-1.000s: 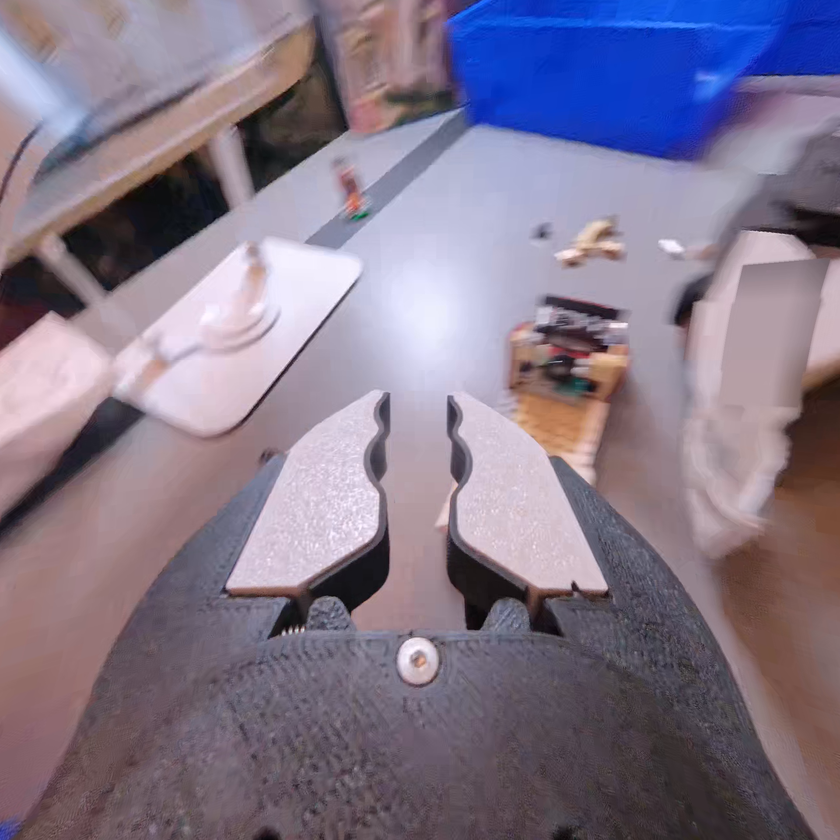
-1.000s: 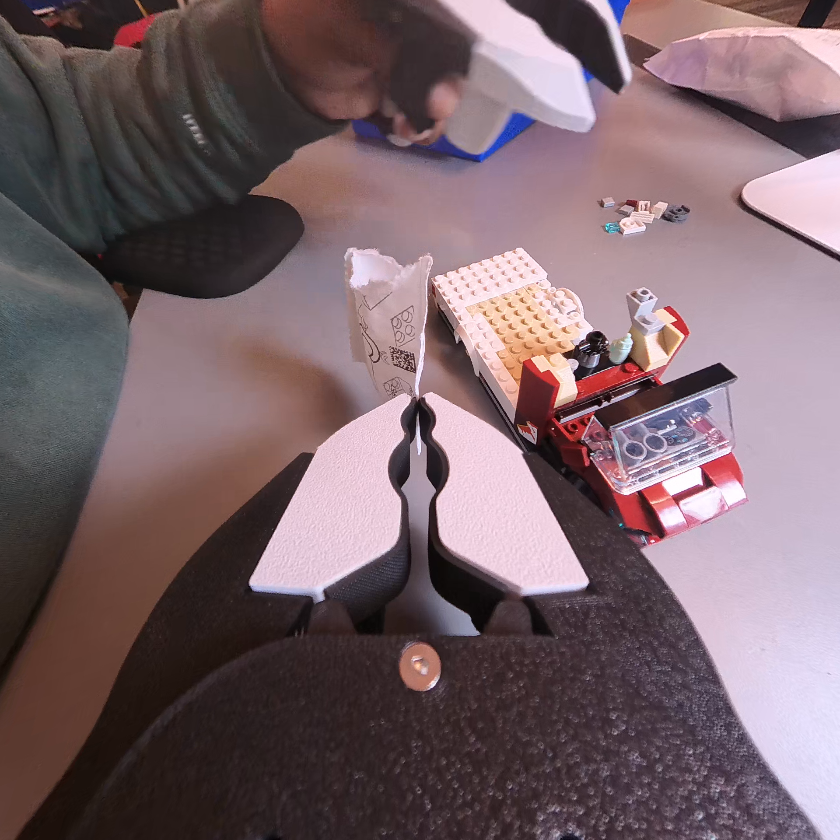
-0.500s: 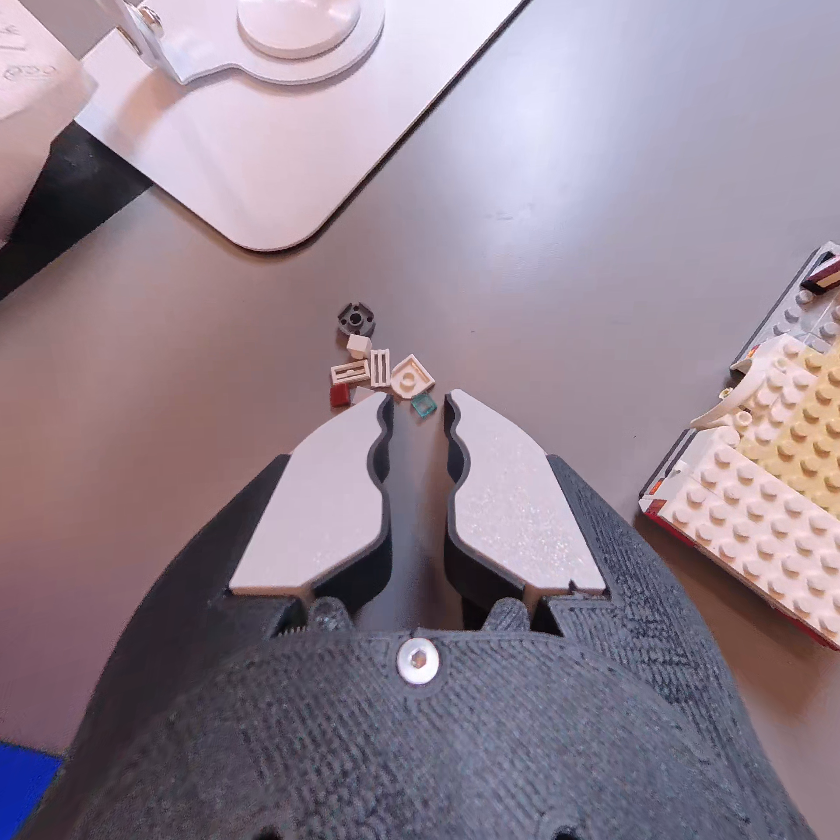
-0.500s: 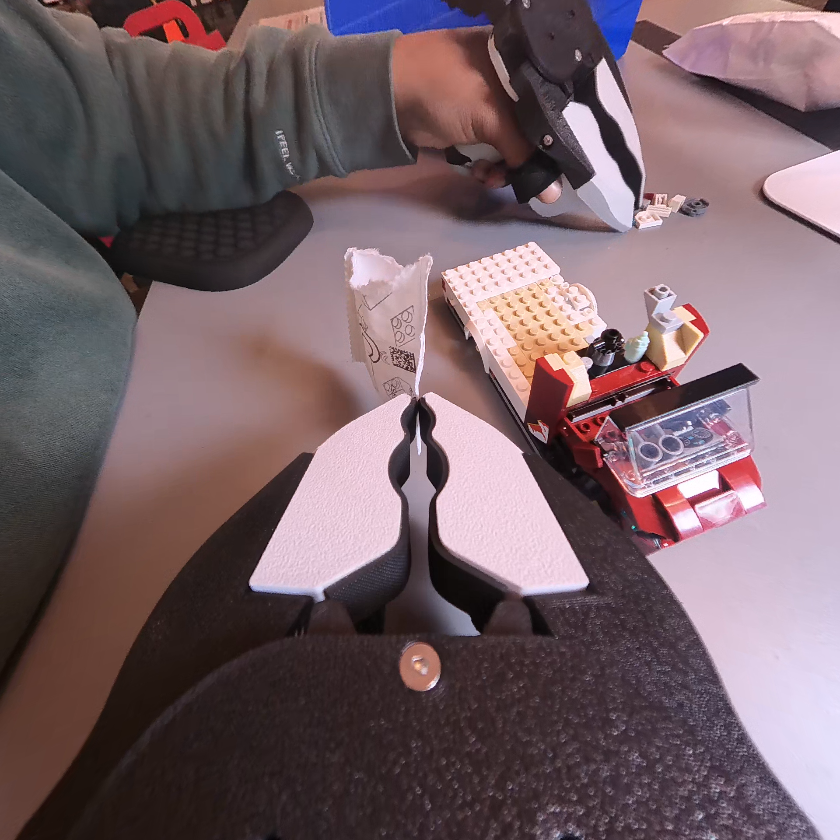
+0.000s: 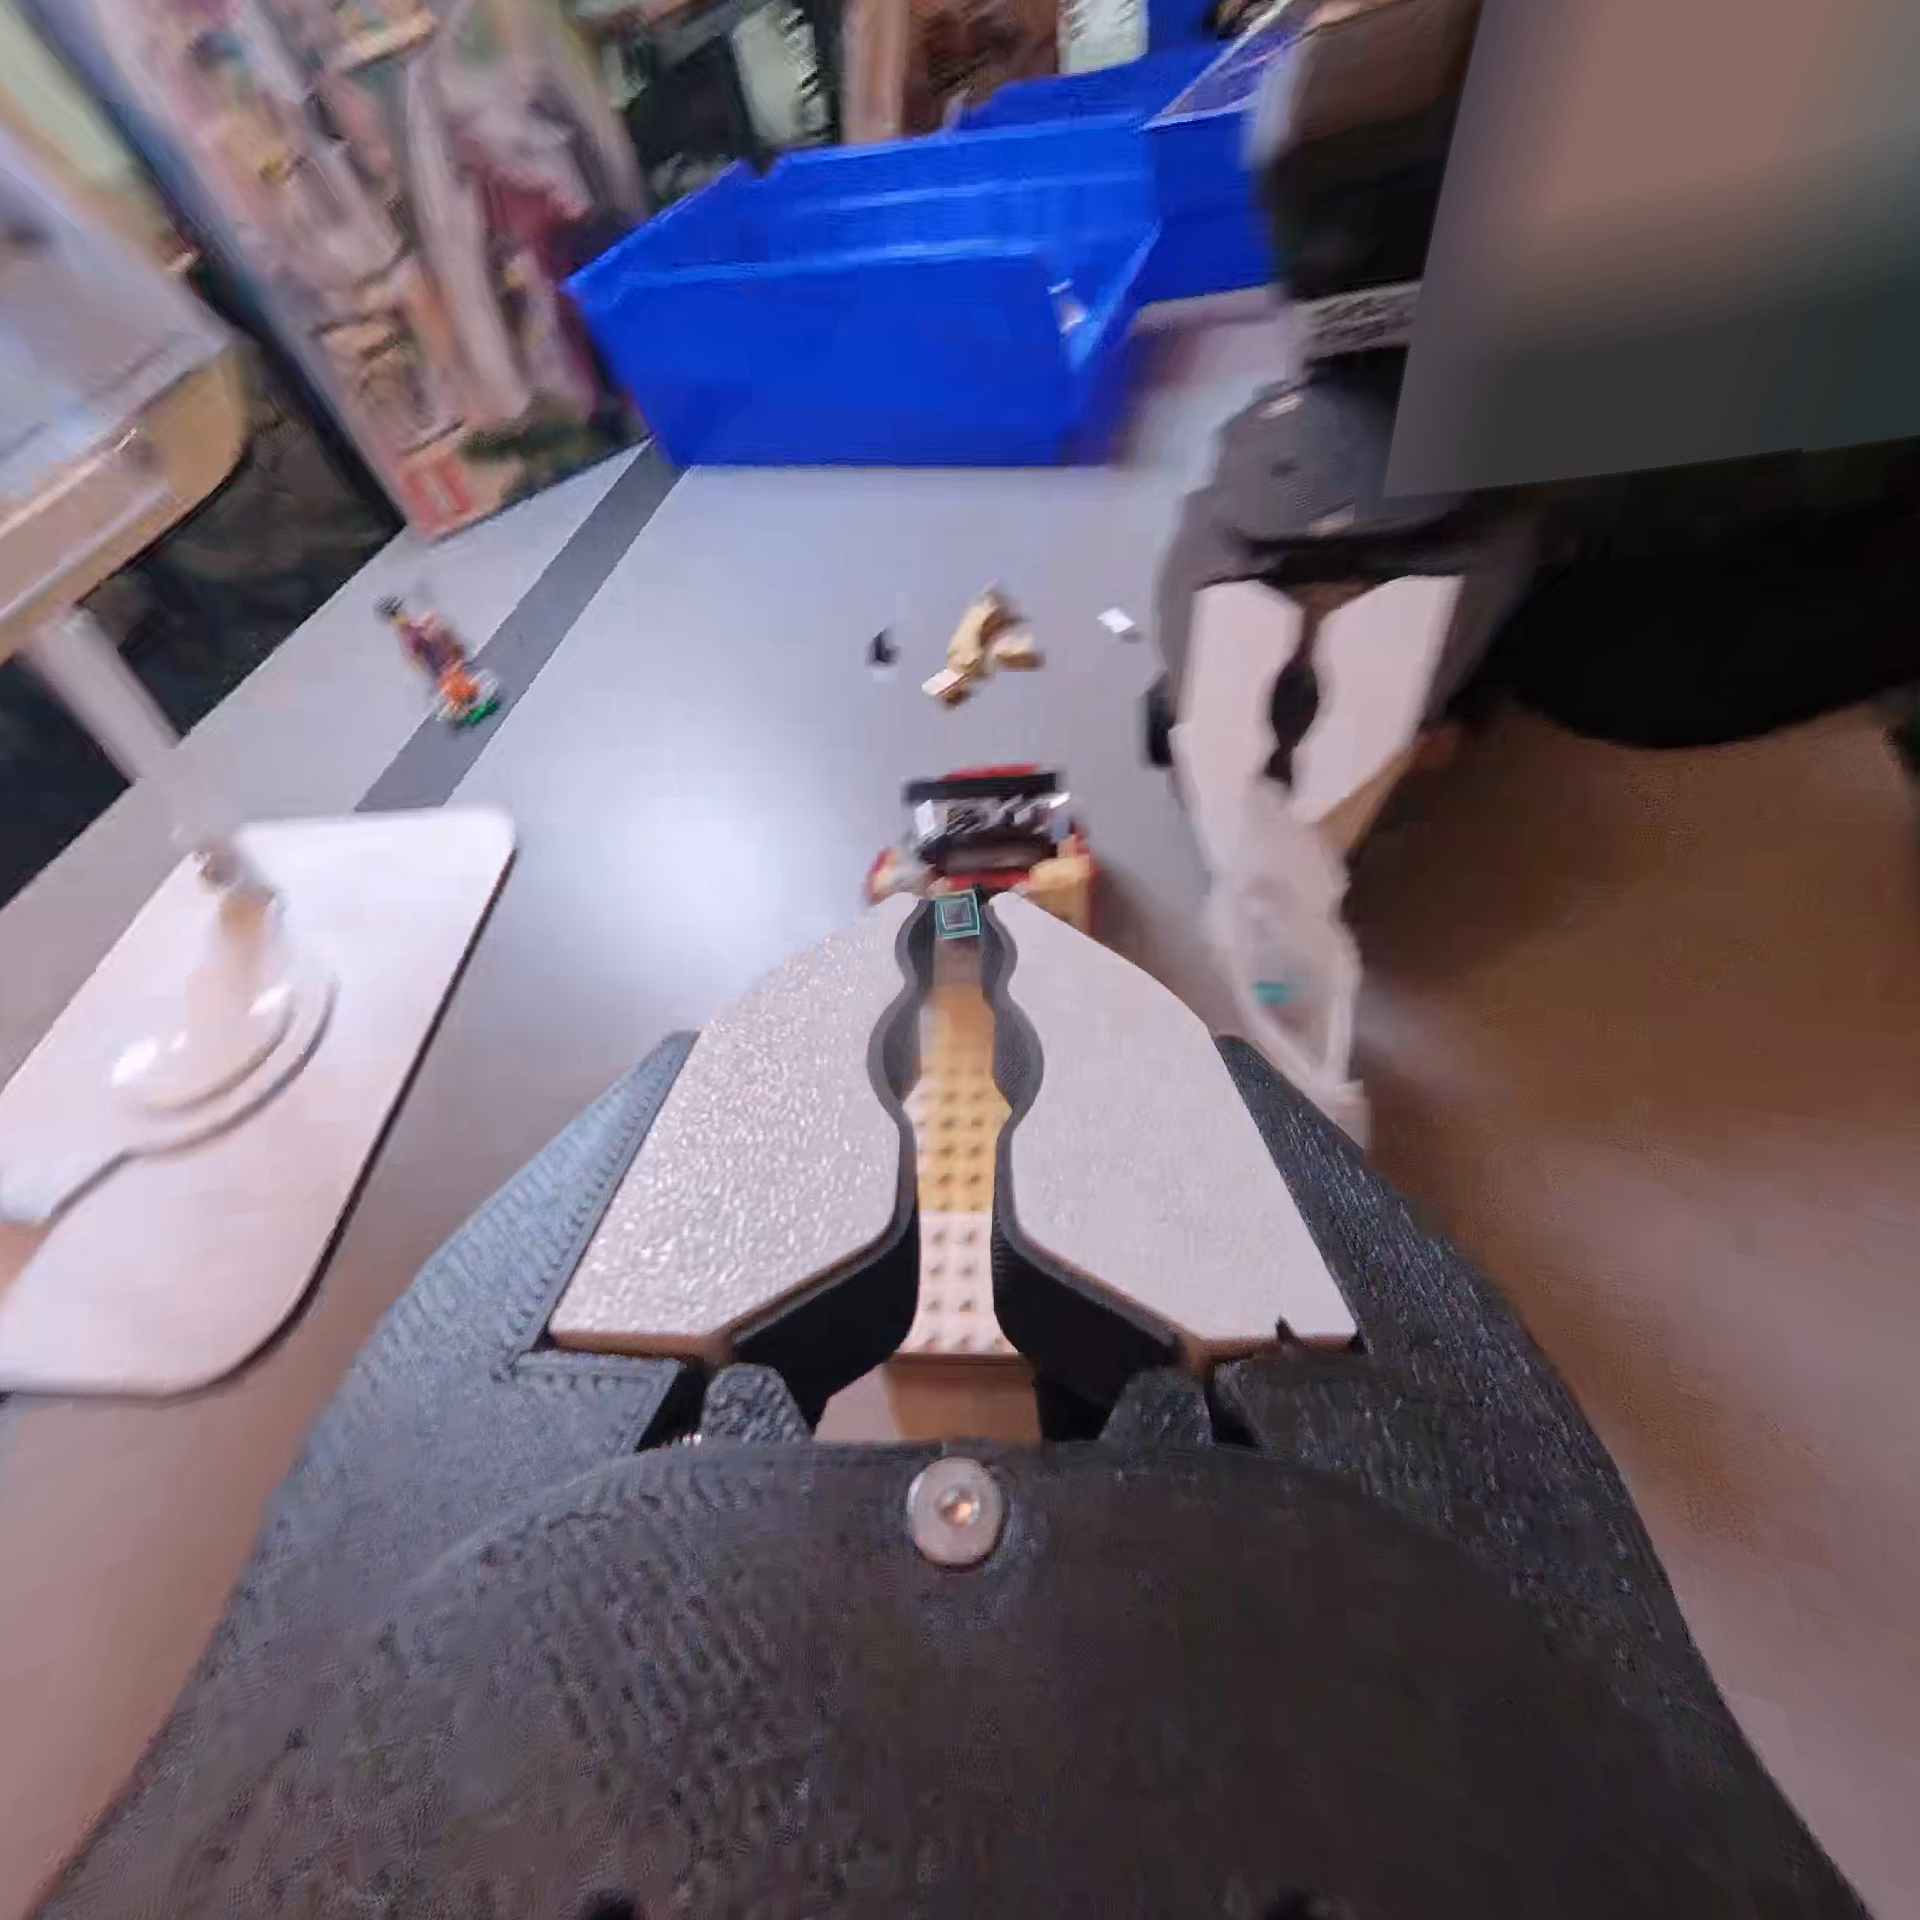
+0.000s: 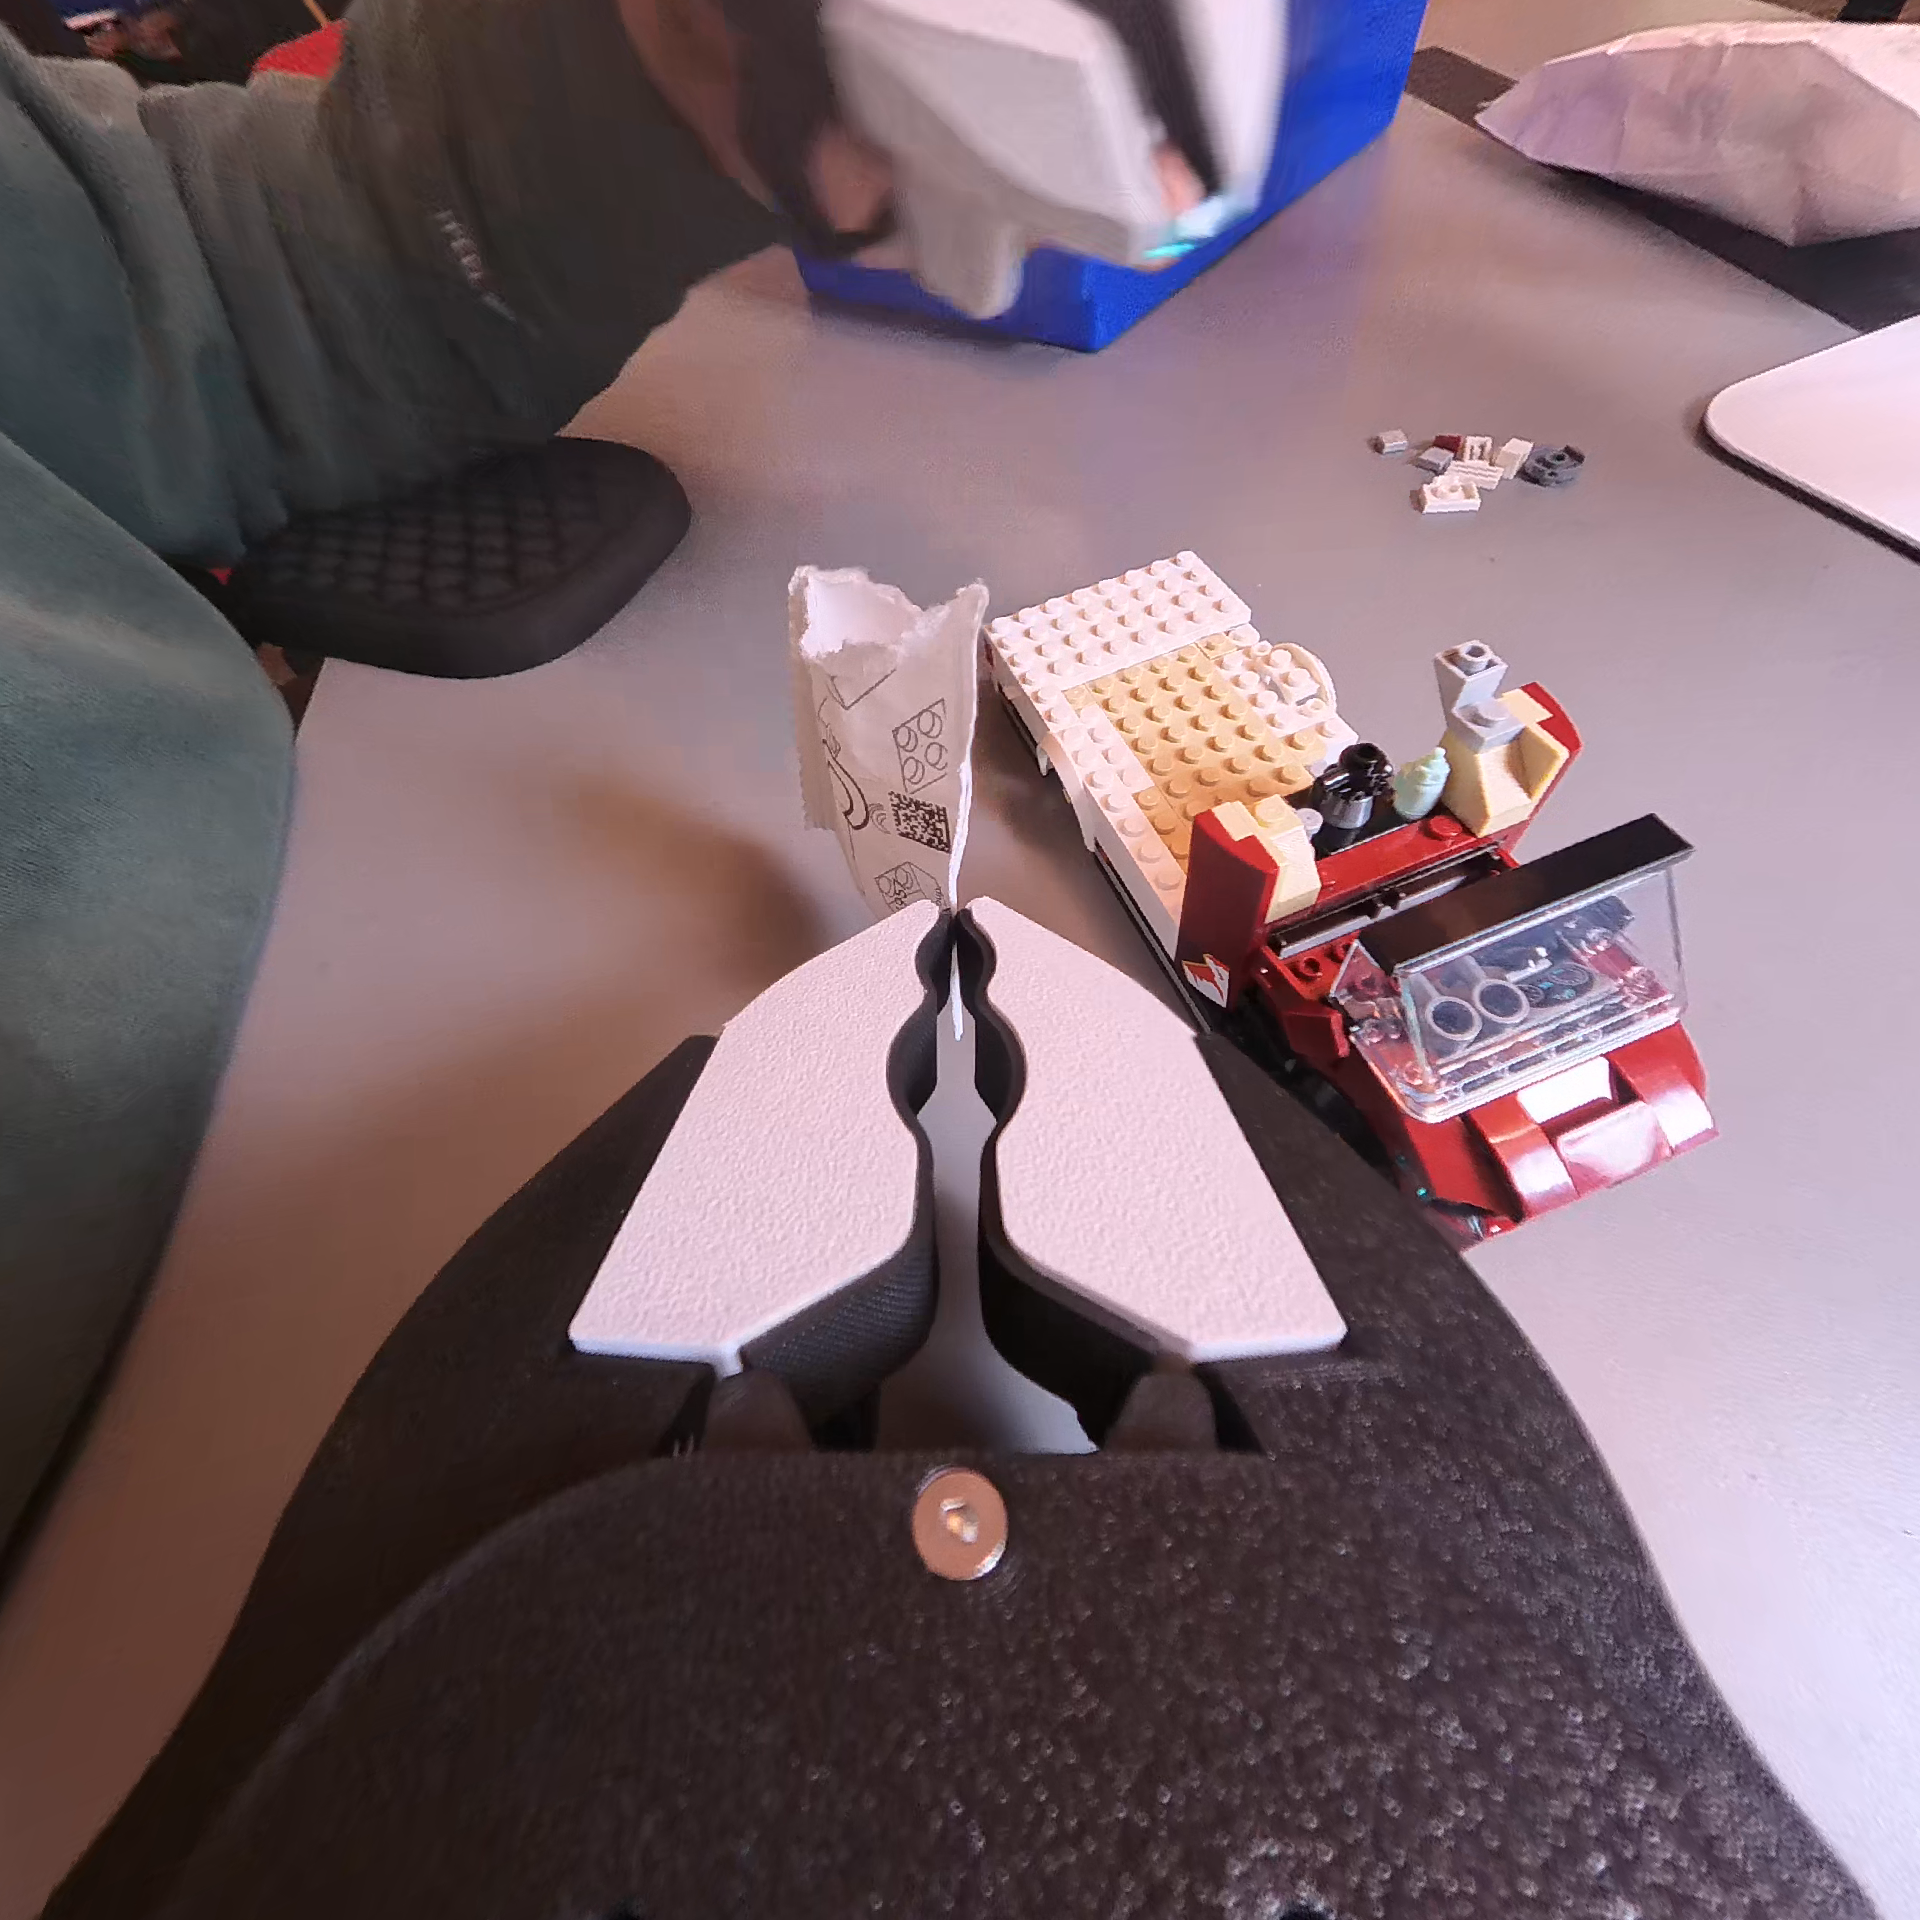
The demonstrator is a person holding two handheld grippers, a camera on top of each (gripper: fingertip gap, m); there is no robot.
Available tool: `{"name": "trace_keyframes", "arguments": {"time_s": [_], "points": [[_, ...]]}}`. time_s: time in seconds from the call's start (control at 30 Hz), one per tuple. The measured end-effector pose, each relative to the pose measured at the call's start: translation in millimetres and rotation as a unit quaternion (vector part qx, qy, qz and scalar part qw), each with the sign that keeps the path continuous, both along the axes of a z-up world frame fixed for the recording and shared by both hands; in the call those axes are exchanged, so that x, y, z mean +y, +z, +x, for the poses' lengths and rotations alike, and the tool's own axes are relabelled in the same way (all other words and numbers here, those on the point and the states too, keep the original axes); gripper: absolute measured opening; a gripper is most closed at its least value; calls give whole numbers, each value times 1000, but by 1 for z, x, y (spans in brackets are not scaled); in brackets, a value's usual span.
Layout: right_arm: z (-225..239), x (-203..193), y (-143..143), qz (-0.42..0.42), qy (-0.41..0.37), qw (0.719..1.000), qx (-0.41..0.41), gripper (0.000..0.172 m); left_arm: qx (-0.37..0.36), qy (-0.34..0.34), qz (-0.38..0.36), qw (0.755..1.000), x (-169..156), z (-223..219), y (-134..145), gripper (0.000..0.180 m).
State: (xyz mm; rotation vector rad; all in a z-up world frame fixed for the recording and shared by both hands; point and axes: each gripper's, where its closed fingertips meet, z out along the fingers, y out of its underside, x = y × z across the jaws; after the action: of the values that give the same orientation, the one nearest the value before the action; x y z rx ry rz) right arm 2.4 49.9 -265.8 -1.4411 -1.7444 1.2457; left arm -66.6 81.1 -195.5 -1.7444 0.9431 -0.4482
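Jaws on the left gripper point(image 5: 957, 920) are nearly together, pinching a tiny clear teal tile point(image 5: 957, 918) right at the fingertips; it sits square between the tips, lifted above the brick-built car point(image 5: 977, 842) on the grey table point(image 5: 665, 644). Grip looks marginal (only the very tips carry it, and this view is motion-blurred), so my read: keep the squeeze steady, avoid quick wrist swings, and keep the tile flat to the studs if it goes down onto anything. Jaws on the right gripper point(image 6: 954, 914) are pressed together on the thin edge of a torn white paper bag point(image 6: 883, 727), which stands up from the tips just beside the car's white and tan studded roof point(image 6: 1153, 675). Holding that gripper still seems sensible, since the bag is close enough to brush the car. Farther out: a small cluster of loose bricks point(image 6: 1475, 468) lies well apart from the car, near a white rounded base plate point(image 6: 1829, 436). Blue bin point(image 5: 862, 322) at the far side of the table, a crumpled white bag point(image 6: 1704, 114) beyond the car in the right view, a small figure point(image 5: 436, 655) and tan bits point(image 5: 982, 644) off to the side. Person's green sleeve point(image 6: 260, 260) fills the left of the right view.
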Motion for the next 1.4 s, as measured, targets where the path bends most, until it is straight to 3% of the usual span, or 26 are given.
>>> {"name": "trace_keyframes", "arguments": {"time_s": [0.07, 0.17, 0.33, 0.5, 0.6, 0.67, 0.77, 0.83, 0.93, 1.03, 1.33, 1.4], "points": [[0, 2, 1, -5, -4, 1000, 3, 1, 17, -59, 19, 998, -22, 32, 7, 8], [0, 2, 3, -7, -6, 1000, 8, 1, 63, -85, 12, 994, -34, 52, -8, 8], [-1, 3, 3, -7, -8, 1000, 9, 1, 112, -86, -14, 990, -36, 54, -31, 16], [0, 4, 3, -8, -8, 1000, 9, 1, 108, -81, -8, 991, -35, 51, -28, 21], [0, 4, 3, -9, -8, 1000, 8, 1, 81, -28, 3, 996, -19, 30, -16, 23], [0, 4, 3, -10, -9, 1000, 7, 1, 56, 89, 2, 994, 12, -11, -11, 21], [0, 3, 2, -11, -6, 1000, 5, 1, 31, 281, -93, 955, 50, -95, -48, 29], [0, 2, 2, -11, -4, 1000, 4, 1, 45, 338, -126, 931, 62, -130, -76, 34], [0, 1, 2, -10, -2, 1000, 3, 1, 61, 337, -179, 922, 65, -136, -104, 33], [1, 1, 2, -13, -1, 1000, 2, 1, 98, 335, -183, 919, 68, -135, -115, 26], [1, -1, 1, -13, 3, 1000, -1, 1, 109, 328, -198, 917, 74, -143, -116, 15], [1, -1, 2, -12, 3, 1000, 0, 1, 122, 323, -189, 919, 71, -147, -115, 0]]}}
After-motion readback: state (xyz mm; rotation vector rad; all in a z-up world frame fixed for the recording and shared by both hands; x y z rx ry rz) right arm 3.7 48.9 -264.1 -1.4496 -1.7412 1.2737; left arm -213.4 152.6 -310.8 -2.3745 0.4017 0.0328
